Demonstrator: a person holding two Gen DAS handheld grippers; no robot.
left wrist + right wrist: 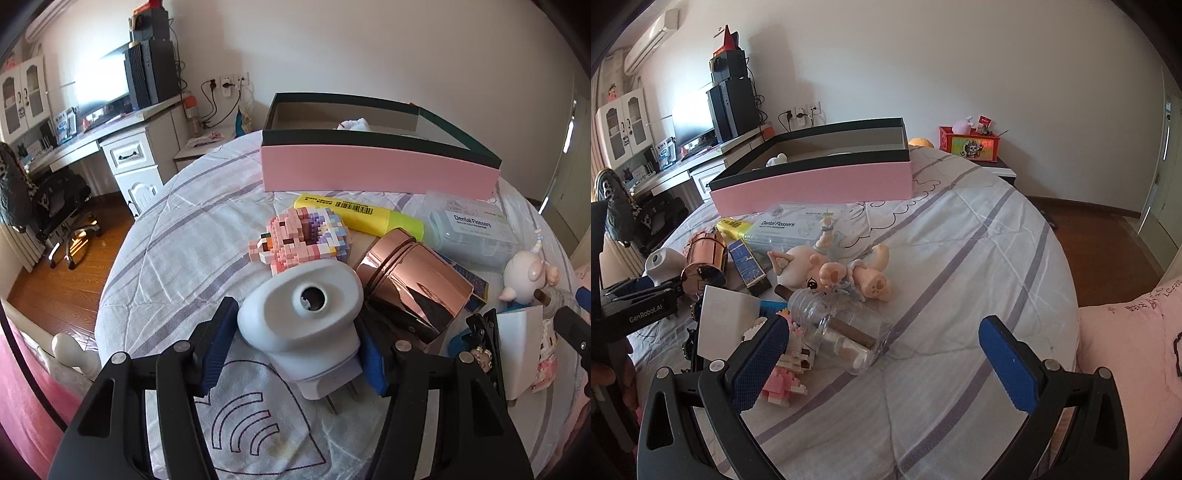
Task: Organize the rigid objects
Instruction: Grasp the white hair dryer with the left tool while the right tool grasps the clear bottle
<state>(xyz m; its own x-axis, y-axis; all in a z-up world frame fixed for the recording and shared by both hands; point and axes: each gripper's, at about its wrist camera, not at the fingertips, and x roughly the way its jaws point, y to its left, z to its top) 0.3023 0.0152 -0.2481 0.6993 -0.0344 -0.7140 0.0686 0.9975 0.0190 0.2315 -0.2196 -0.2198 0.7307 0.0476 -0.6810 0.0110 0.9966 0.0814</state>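
The white plug-in device (306, 325) sits low in the centre of the left wrist view, lying on the quilt (177, 229) with its prongs pointing toward the camera. The left gripper (295, 347) brackets it, one blue pad at each flank; the pads appear to touch the body, so it is judged clenched on the device, though firm contact cannot be confirmed. At 1 o'clock from the device, just beside it, lies the copper canister (413, 284); at 12 o'clock, the pink block figure (303, 240); beyond that, the yellow highlighter (358, 214) and the pink box (376, 173), the probable destination. The right gripper (882, 362) hangs released, jaws wide apart, above bare quilt, with the glass jar (842, 332) at its 11 o'clock. Risk: the device body is rounded and tapered, so a shallow pinch could let it rotate or slip on lifting; its rise may also nudge the canister, which could roll.
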